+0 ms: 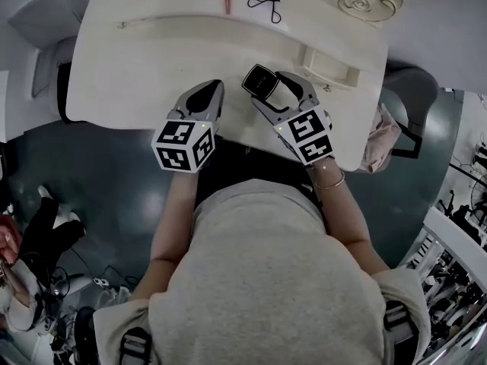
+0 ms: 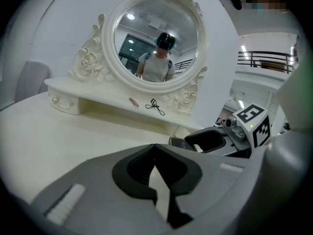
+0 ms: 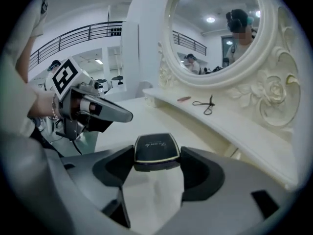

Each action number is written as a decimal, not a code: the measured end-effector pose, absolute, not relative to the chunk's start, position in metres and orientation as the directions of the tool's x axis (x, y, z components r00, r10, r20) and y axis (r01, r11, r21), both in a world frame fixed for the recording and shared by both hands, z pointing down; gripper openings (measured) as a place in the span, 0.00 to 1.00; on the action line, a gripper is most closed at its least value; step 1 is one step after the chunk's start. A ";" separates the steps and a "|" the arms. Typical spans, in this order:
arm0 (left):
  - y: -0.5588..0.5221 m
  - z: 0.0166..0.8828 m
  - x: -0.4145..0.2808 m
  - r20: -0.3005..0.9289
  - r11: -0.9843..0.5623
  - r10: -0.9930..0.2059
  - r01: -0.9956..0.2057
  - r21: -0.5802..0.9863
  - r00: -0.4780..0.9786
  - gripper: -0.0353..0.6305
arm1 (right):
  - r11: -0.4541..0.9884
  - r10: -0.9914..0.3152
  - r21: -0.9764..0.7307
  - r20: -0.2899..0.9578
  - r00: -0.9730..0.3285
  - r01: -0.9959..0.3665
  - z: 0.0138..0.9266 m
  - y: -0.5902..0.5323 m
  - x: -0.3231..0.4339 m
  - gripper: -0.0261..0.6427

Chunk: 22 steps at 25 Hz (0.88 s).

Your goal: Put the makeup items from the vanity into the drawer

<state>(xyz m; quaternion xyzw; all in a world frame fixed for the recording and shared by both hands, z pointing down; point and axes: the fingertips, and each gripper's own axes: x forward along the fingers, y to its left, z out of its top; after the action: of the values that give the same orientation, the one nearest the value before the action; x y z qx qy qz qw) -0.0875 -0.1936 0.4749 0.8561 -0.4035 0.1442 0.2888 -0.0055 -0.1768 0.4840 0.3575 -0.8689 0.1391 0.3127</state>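
Right gripper (image 3: 155,173) is clamped on the black compact (image 3: 156,150) by its side edges, over the vanity top (image 1: 152,67). Left gripper (image 2: 157,173) is pinched together with nothing in it. The open drawer (image 1: 332,68), I think, sits just right. I'd keep the compact level, then lower it in flat.

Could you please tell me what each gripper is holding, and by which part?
The right gripper pinches a black compact by the sides of its near end; the left gripper is shut, empty.
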 end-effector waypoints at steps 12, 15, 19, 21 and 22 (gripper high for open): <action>-0.210 0.448 -0.016 0.409 -0.669 -0.513 -0.650 0.361 0.755 0.07 | 0.516 -0.737 0.059 0.540 -0.407 -0.854 0.430 -0.181 0.069 0.49; -0.210 0.443 0.002 0.394 -0.706 -0.481 -0.612 0.357 0.783 0.07 | 0.456 -0.791 0.070 0.489 -0.368 -0.887 0.412 -0.181 0.087 0.49; -0.210 0.437 0.024 0.381 -0.741 -0.448 -0.575 0.348 0.809 0.07 | 0.388 -0.839 0.078 0.443 -0.316 -0.919 0.396 -0.181 0.112 0.49; -0.211 0.435 0.033 0.379 -0.756 -0.433 -0.558 0.341 0.818 0.07 | 0.354 -0.853 0.068 0.432 -0.292 -0.933 0.394 -0.181 0.124 0.49; -0.211 0.434 0.037 0.378 -0.763 -0.426 -0.551 0.339 0.822 0.07 | 0.338 -0.859 0.066 0.430 -0.279 -0.939 0.394 -0.181 0.129 0.49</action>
<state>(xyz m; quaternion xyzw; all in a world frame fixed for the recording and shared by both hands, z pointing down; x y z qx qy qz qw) 0.0366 -0.2111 0.4341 0.9282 -0.2631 0.1408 0.2224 0.1291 -0.1807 0.3944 0.5665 -0.7933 0.1008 0.1993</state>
